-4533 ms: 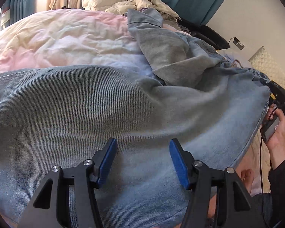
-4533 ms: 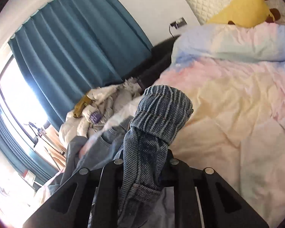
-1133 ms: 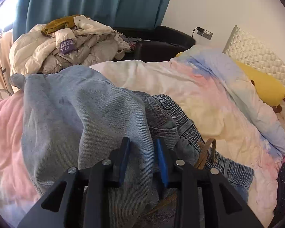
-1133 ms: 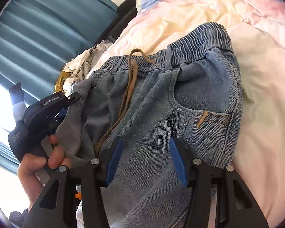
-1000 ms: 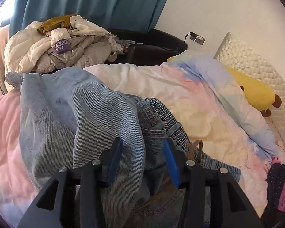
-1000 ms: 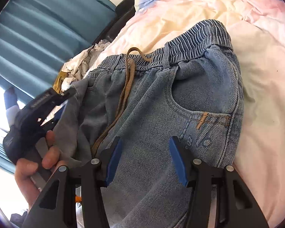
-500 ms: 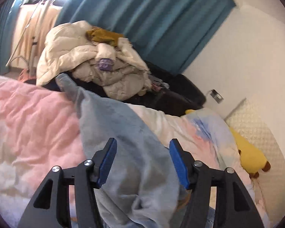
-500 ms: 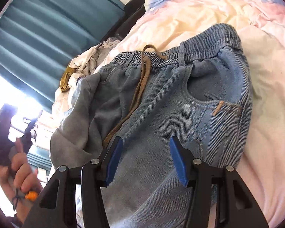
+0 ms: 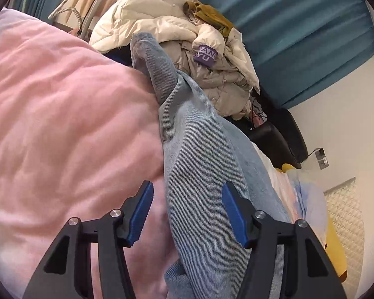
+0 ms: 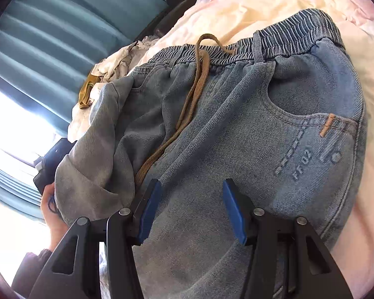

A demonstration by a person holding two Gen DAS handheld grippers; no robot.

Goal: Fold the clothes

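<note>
Light blue jeans (image 10: 261, 129) lie on the bed, elastic waistband at the far end, brown drawstring (image 10: 187, 92) trailing down the front. A leg is folded over on the left (image 10: 94, 154). In the left wrist view that leg (image 9: 202, 164) runs as a ridge away from me. My left gripper (image 9: 187, 214) is open, its fingers on either side of the leg, holding nothing. My right gripper (image 10: 190, 214) is open and empty just above the jeans' thigh. The left hand and its gripper body (image 10: 49, 159) show at the left edge of the right wrist view.
A pink and cream duvet (image 9: 62, 114) covers the bed. A heap of pale jackets (image 9: 182, 32) sits on a dark chair by teal curtains (image 9: 299, 30). A yellow plush toy (image 9: 336, 249) and quilted pillow (image 9: 346, 214) lie at the bed's head.
My left gripper opened, let go of the jeans leg and swung left toward the clothes heap. The right gripper stayed open over the jeans, almost still.
</note>
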